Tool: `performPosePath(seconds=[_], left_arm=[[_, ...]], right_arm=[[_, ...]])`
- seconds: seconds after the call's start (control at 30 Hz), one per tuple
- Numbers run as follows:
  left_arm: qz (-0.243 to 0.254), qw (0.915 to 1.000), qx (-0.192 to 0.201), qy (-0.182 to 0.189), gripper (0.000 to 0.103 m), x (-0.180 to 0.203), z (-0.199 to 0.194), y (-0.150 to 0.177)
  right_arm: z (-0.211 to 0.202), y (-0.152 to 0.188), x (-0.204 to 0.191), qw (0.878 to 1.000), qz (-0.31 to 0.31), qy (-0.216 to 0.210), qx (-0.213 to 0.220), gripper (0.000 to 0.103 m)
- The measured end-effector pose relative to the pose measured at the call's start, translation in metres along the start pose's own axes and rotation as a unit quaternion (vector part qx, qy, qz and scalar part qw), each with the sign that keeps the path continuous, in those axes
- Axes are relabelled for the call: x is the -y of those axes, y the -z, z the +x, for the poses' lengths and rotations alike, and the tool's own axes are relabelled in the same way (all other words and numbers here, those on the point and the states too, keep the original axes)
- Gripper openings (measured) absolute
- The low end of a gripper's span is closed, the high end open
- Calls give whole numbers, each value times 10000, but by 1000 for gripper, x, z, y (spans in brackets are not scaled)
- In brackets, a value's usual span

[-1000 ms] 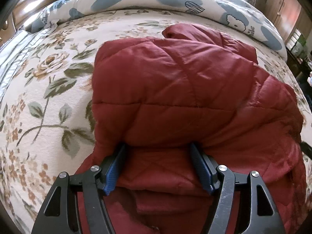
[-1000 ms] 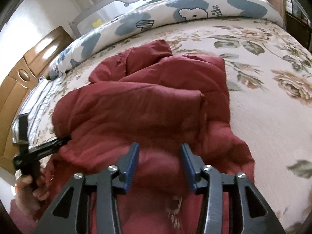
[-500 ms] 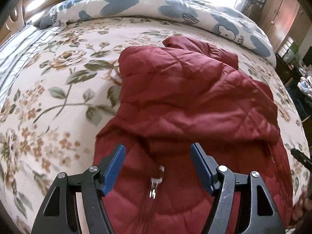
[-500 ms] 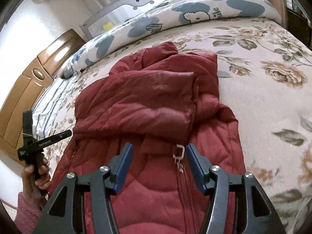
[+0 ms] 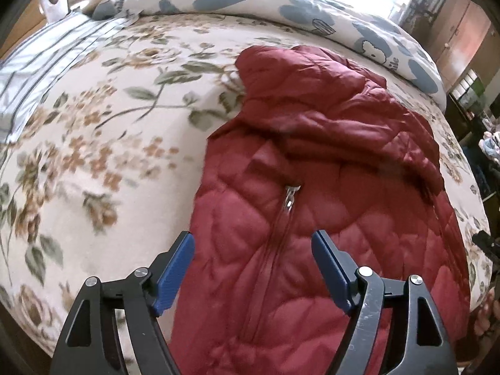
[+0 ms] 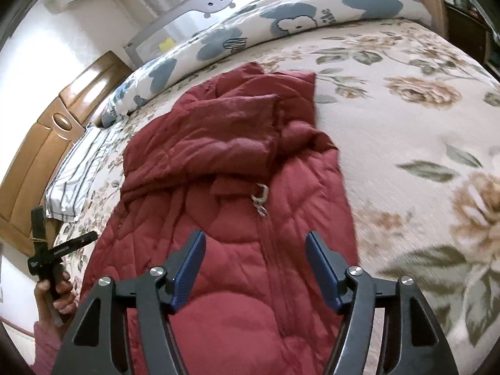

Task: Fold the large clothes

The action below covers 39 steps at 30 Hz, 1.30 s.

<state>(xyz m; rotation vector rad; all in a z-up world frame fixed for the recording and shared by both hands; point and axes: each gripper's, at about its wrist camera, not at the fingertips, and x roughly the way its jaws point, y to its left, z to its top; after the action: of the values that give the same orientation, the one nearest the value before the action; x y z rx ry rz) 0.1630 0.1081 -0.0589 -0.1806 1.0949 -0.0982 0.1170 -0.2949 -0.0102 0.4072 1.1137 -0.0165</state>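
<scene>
- Step in hand: judged to be the pause between folds. The upper part of the jacket (image 5: 318, 206) lies doubled down over its body, and neither gripper holds cloth.
- Left gripper (image 5: 253, 268): jaws spread wide, nothing between them, hovering above the jacket's near left edge.
- Right gripper (image 6: 254, 268): jaws likewise spread and empty, above the jacket's lower front, the zip line running between its fingers.
- Next move, as a judgement: a fresh grasp on the near hem or the side edges, one gripper each side, then a lift and carry toward the folded upper part. Padding is thick, so each pinch likely needs a deep bite to hold all layers.
- Jacket, appearance: dark red, quilted and puffy, slightly glossy shell. Front faces up, zip closed, metal zipper pull (image 6: 261, 200) lying just below the folded-over flap.
- Jacket, shape: lower body flat and long; upper end bunched in rumpled layers, the fold uneven at the far corner.
- Jacket, location: on the bed (image 6: 406, 125), on a cream floral cover, lengthwise toward a rolled blue-patterned quilt (image 6: 281, 22) at the far side; bare cover on both flanks.
</scene>
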Motion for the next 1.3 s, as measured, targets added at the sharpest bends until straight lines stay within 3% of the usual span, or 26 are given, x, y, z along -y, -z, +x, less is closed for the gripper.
performPosePath(seconds=[0.6, 0.97, 1.3], left_arm=[[-245, 9995, -162, 77, 79, -33, -21, 48], [-280, 9988, -393, 111, 79, -37, -11, 61], [-109, 9967, -603, 528, 79, -36, -8, 85]], right_arm=[[-21, 66, 47, 9987, 406, 162, -252, 70], [-19, 86, 54, 9978, 560, -75, -333, 70], [-17, 108, 50, 9968, 471, -375, -521, 69]])
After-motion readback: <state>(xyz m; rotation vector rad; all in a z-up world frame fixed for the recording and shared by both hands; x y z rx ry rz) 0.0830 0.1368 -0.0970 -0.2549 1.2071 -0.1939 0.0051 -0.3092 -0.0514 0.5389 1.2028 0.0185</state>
